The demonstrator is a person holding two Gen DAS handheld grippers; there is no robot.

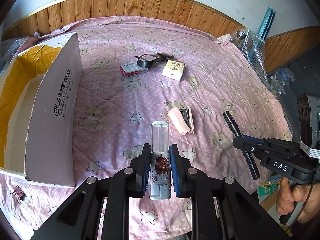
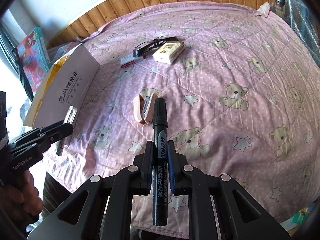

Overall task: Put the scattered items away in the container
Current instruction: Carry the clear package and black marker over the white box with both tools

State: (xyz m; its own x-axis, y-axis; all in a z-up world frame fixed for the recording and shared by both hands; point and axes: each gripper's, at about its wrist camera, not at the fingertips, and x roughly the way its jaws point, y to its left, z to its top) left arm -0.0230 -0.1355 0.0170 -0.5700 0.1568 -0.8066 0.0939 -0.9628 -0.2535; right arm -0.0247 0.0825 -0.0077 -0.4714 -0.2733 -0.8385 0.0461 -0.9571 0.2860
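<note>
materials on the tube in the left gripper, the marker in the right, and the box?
Tube: looks like plastic, with a clear glossy cap you can see through and a printed opaque white body. Marker: likely hard plastic, black, semi-gloss with highlights, ribbed cap, printed lettering. Box: looks like cardboard, matte grey printed outside, yellow lining, raw torn-looking edge at the flap.

Black marker [image 2: 160, 160] and clear-capped tube [image 1: 160, 160] each claw-held; pink stapler [image 1: 181, 120] beside open box [image 1: 50, 108].

The quilt [image 1: 140, 100] was soft matt cotton cloth, slightly wrinkled. Left of it, the box [image 1: 54, 108] was smooth matt cardboard. On the quilt, the stapler [image 1: 181, 123] was glossy pink plastic with metal inside.
</note>
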